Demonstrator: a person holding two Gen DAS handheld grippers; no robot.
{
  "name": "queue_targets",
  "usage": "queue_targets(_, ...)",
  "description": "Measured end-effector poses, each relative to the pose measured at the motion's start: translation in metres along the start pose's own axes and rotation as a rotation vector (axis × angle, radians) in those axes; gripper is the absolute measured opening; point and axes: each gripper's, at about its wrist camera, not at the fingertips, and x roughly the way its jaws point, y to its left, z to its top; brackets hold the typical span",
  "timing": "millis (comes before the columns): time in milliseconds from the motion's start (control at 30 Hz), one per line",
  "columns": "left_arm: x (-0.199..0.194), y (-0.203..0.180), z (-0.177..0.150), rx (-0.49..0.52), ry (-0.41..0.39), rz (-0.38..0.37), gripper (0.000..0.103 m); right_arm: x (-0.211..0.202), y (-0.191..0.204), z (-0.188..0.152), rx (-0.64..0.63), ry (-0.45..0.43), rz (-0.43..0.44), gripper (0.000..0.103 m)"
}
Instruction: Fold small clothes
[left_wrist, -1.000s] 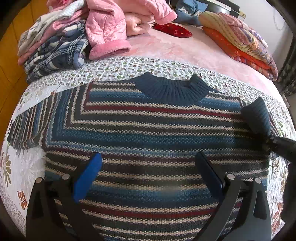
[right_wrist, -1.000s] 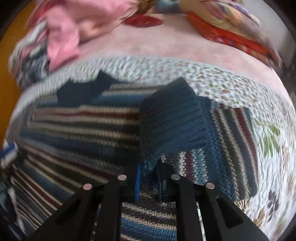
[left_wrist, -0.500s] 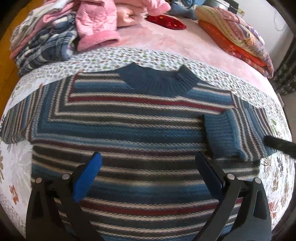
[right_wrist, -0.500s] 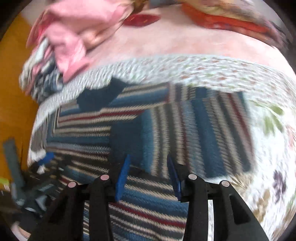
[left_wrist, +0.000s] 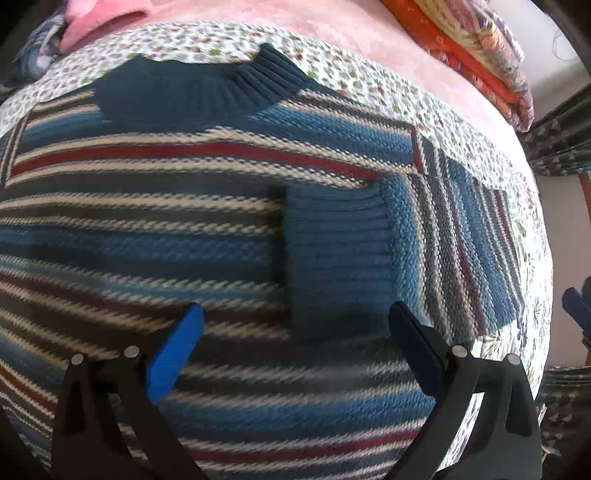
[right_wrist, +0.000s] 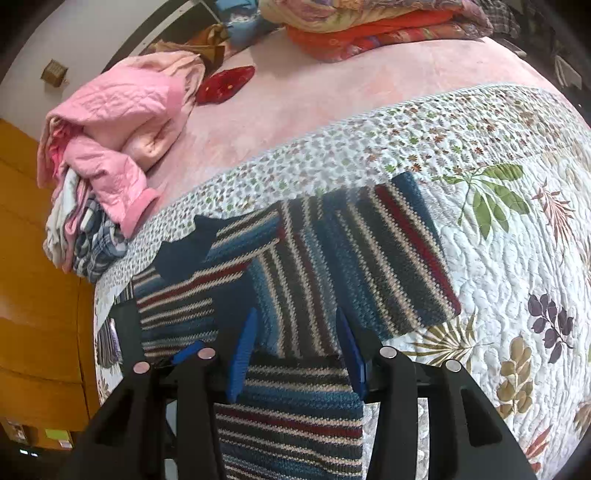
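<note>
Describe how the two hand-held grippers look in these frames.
Both are alike: the left hand-held gripper and right hand-held gripper have black plastic arms with cut-outs, round silver pins at the joints, and blue pads on the fingers. No cables or sleeves show.

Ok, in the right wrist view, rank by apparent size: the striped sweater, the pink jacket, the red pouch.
1. Striped sweater, largest, though it lies nearest the camera, which inflates it.
2. Pink jacket, on the clothes pile, farther back.
3. Red pouch, clearly smallest, farthest back on the pink blanket.

left claw (left_wrist: 291, 336) agape, right claw (right_wrist: 295, 350) agape
</note>
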Motion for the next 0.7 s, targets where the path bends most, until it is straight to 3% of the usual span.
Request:
queue_targets(133, -0.001, -0.02, 0.002, 0.061, -0.008, 0.063, 0.052, 0.0, -0.007, 0.007, 0.021, -0.009, 0.009, 0.046)
queue_targets(267, -0.006, -0.031, 0.001, 0.082, -0.033, 0.121, 0.03, 0.004, -0.014, 0.011, 0.042, 0.001, -0.005, 0.046)
queue_targets(333, -0.011, -0.031, 0.0, 0.071, -0.046, 0.116, 0.013, 0.006, -0.018, 0.012, 0.052, 0.004, -0.012, 0.046)
queue_targets(467, -0.024, -0.023, 0.0, 0.038, -0.056, 0.05, 0.006, 0.006, -0.031, 0.015, 0.08, -0.001, -0.045, 0.047)
queue_targets(700, -0.071, -0.017, -0.001, 0.027, -0.154, -0.057, 0.005, 0.004, -0.048, 0.019, 0.127, 0.0, -0.062, 0.047)
